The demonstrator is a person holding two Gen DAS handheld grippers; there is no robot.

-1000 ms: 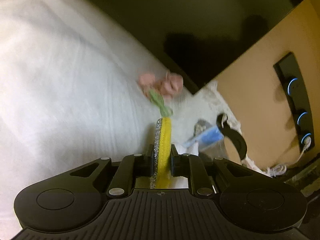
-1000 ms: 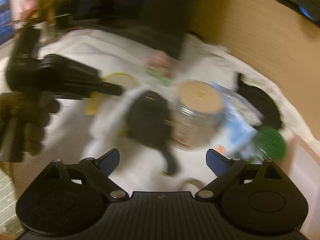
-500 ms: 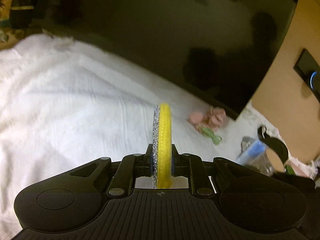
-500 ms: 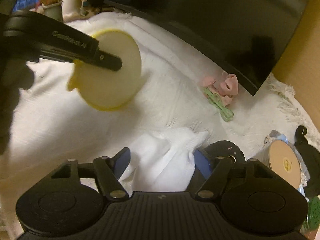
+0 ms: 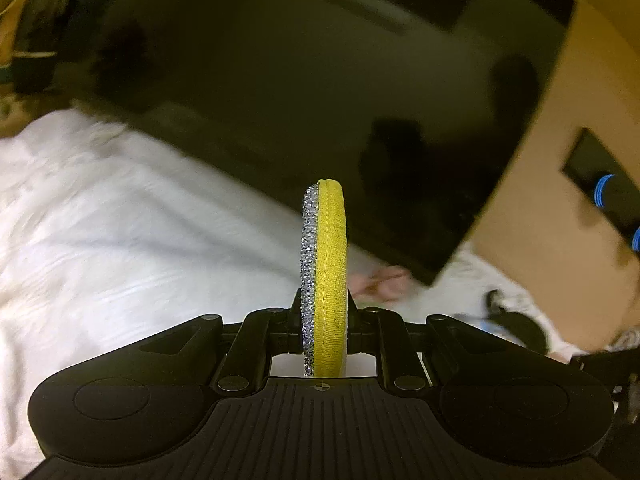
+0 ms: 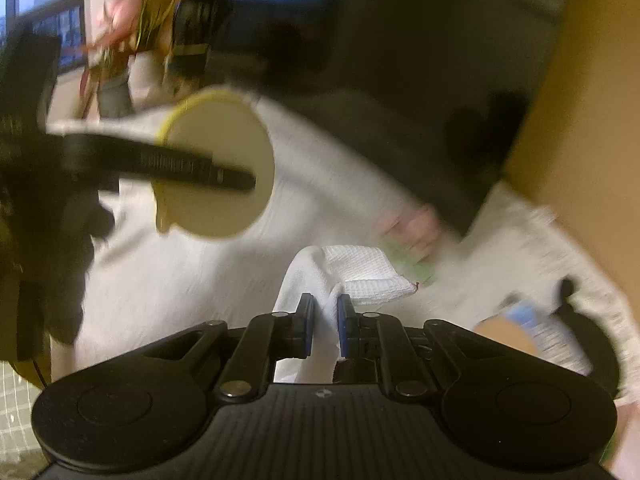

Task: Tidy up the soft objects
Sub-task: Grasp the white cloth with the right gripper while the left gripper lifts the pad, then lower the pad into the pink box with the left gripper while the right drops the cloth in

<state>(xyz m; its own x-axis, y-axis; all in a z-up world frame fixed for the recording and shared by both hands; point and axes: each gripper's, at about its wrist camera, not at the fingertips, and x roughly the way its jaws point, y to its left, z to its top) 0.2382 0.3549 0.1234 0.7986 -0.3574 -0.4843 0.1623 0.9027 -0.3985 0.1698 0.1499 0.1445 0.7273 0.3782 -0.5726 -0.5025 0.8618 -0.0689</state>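
The yellow round pad (image 5: 329,276) stands on edge, pinched in the left gripper (image 5: 324,312) above the white-covered desk (image 5: 120,248); the white cloth (image 6: 340,276) is clamped between the right gripper (image 6: 323,320) fingers. Best to lower each flat and release only once it rests, clear of the pink clips (image 6: 412,224)

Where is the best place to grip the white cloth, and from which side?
Judging by the right wrist view, grip the bunched fold at the near edge of the white cloth, coming from the near side along the surface. The waffle fabric rises into a ridge there, thin enough to pinch; the right gripper is already shut on it.
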